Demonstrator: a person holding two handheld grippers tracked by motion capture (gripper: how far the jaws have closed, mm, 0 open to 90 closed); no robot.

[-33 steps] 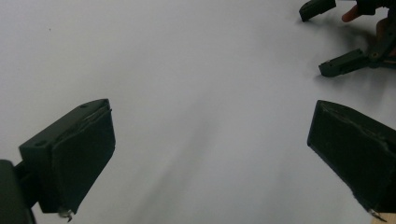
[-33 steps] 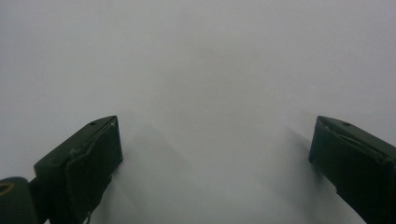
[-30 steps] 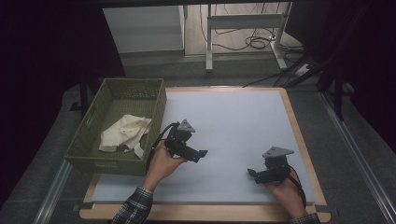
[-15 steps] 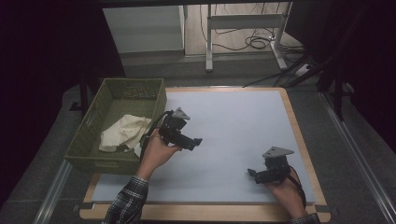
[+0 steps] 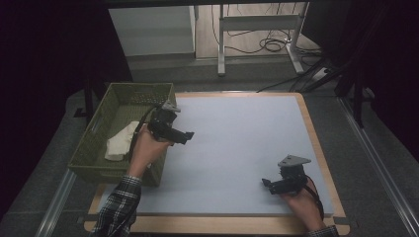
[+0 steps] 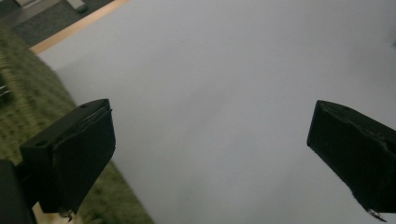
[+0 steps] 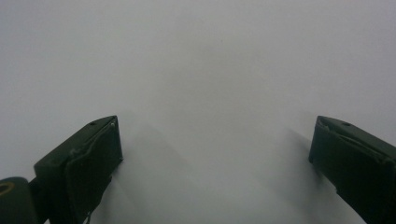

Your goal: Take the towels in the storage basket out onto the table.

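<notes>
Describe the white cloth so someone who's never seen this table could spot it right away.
Find the olive-green mesh plastic basket at the table's left edge. Inside, by its near end, lies the crumpled white cloth, the only pale, soft item there, just left of the left gripper.

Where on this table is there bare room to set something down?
The white mat is bare between the left gripper and right gripper, and along its far edge. The green basket holds a cloth.

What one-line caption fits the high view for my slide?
Left gripper, jaws open, beside the green basket holding a white cloth; right gripper low on the mat.
</notes>
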